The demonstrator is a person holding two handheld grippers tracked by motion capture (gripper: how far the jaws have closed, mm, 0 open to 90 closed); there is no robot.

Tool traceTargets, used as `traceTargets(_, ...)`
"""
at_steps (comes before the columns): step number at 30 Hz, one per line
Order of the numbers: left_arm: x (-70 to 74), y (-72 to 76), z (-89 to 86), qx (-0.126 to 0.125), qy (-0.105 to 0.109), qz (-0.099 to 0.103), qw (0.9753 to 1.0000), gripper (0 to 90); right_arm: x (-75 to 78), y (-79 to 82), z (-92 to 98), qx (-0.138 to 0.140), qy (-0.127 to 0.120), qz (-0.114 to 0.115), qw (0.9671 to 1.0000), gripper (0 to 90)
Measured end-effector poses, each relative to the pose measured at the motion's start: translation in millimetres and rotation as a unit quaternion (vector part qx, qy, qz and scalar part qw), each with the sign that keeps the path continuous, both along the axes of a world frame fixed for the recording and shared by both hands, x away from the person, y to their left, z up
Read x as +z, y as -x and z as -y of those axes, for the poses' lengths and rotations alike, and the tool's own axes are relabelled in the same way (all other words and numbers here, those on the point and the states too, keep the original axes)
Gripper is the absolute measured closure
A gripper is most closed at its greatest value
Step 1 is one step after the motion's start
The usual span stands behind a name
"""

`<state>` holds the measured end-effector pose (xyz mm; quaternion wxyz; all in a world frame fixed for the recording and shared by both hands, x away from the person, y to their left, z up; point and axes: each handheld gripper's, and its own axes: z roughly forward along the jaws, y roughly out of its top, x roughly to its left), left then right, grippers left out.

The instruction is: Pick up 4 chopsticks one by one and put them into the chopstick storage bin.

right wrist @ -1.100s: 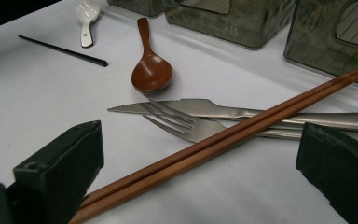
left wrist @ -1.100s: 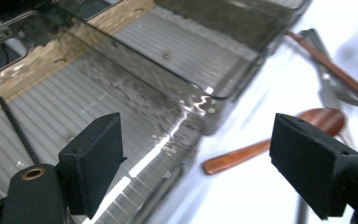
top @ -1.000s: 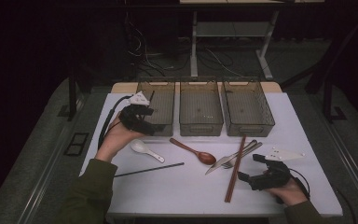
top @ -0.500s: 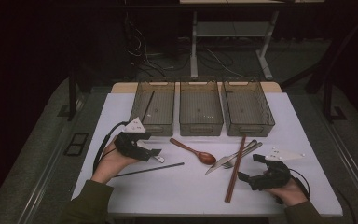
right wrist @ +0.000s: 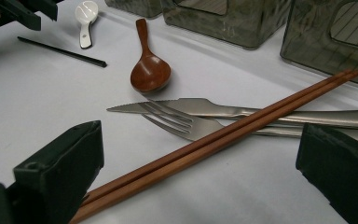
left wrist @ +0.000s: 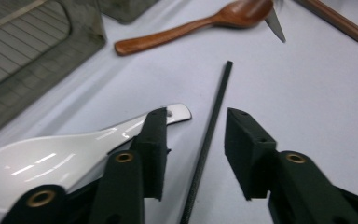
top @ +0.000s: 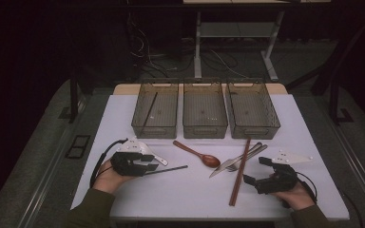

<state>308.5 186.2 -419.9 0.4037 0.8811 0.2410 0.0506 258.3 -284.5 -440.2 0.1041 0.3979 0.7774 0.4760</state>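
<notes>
Left gripper (left wrist: 193,140): jaws spread wide, low over the table at its near left, straddling the black chopstick without touching it.
Right gripper (right wrist: 200,172): jaws spread wide at the near right, the brown chopsticks running between them.
Black chopstick (left wrist: 208,135): flat on the table (top: 190,194), between the left jaws, tip aimed at the wooden spoon.
White spoon (left wrist: 60,156): just beside the left jaw, partly under it.
Brown chopsticks (right wrist: 214,144): a pair lying across the knife and fork.
Knife (right wrist: 205,107) and fork (right wrist: 182,123): side by side, mid-table.
Wooden spoon (top: 197,154): centre, beyond the black chopstick.
Bins (top: 204,111): three in a row at the far edge; another black stick leans in the left one.
</notes>
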Motion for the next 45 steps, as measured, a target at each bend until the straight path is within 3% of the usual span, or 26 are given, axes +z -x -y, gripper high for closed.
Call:
traceTargets(5,-8.7,-2.8,3.7,-0.018,-0.02,-0.018,0.9995,67.2,-0.5,-0.5,0.8,-0.001,0.0,0.001,1.0,0.7)
traceTargets(11,-13.1,-4.9,2.7,-0.029,-0.024,-0.034,0.9987,74.3,-0.7,-1.4,1.6,-0.002,-0.001,-0.002,1.0,0.7)
traceTargets(25,-20.5,-6.0,5.7,-0.034,-0.055,-0.034,0.9973,81.2,-0.5,-1.3,1.8,-0.004,-0.003,0.002,1.0,0.7)
traceTargets(29,-22.4,-5.3,4.9,-0.039,-0.049,-0.024,0.9977,82.6,-0.5,-1.4,1.8,-0.003,-0.003,0.002,1.0,0.7)
traceTargets(33,-22.5,-4.0,5.1,-0.05,-0.056,-0.008,0.9971,83.4,0.0,-0.7,1.9,-0.002,-0.003,0.002,1.0,0.7)
traceTargets(45,-22.2,-5.3,4.5,-0.049,-0.052,-0.016,0.9973,85.4,0.8,0.4,5.6,-0.012,-0.008,0.001,0.9999,0.7)
